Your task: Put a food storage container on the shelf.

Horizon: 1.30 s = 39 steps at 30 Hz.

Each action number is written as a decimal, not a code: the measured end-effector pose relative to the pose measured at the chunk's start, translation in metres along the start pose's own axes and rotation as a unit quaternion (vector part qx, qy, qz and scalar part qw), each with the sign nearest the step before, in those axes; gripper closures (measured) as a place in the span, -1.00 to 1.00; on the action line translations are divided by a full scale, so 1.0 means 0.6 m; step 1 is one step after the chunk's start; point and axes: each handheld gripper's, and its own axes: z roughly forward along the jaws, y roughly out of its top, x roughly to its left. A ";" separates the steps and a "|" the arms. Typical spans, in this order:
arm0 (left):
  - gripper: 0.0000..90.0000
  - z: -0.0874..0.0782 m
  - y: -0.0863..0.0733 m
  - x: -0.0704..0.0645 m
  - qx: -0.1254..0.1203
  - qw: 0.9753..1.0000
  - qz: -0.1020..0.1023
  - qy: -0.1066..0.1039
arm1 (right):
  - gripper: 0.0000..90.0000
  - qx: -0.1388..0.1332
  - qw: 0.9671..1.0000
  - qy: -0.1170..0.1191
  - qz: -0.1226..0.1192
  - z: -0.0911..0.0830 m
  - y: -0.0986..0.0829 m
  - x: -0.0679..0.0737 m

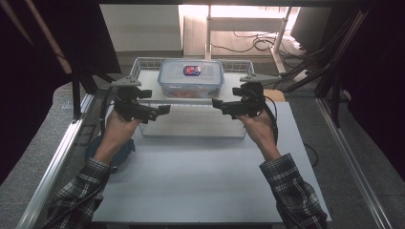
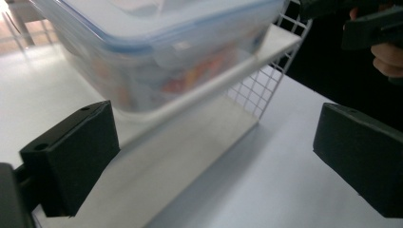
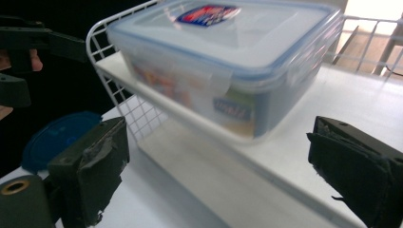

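Note:
A clear plastic food box (image 1: 191, 78) with a blue-edged snap lid and a red-blue label sits on a white shelf board (image 1: 153, 83) inside a white wire rack (image 1: 138, 64). It looms close in the left gripper view (image 2: 157, 52) and the right gripper view (image 3: 228, 57). My left gripper (image 1: 164, 110) hovers open at the rack's front left, jaws pointing right. My right gripper (image 1: 217, 104) hovers open at the rack's front right, jaws pointing left. Both sets of jaws hold nothing.
A blue round lid (image 1: 125, 151) lies on the table edge under my left wrist, also seen as a blue disc (image 3: 62, 137). The white tabletop (image 1: 200, 181) spreads toward me. Metal frame rails (image 1: 57, 152) run along both sides; cables lie on the floor behind.

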 end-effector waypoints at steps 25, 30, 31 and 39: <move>-0.94 0.018 -0.163 -0.084 0.031 0.999 0.034 -0.024 | -0.99 0.013 0.997 0.015 -0.081 -0.044 -0.144 0.057; -0.95 0.017 -0.196 -0.097 0.027 0.999 0.033 -0.018 | -0.98 0.010 0.996 0.023 -0.081 -0.052 -0.174 0.057; -0.94 0.017 -0.196 -0.097 0.027 0.999 0.033 -0.018 | -0.97 0.015 0.996 0.022 -0.081 -0.055 -0.178 0.058; -0.95 0.007 -0.238 -0.116 0.021 0.999 0.034 -0.020 | -0.96 0.024 0.997 0.032 -0.068 -0.072 -0.216 0.069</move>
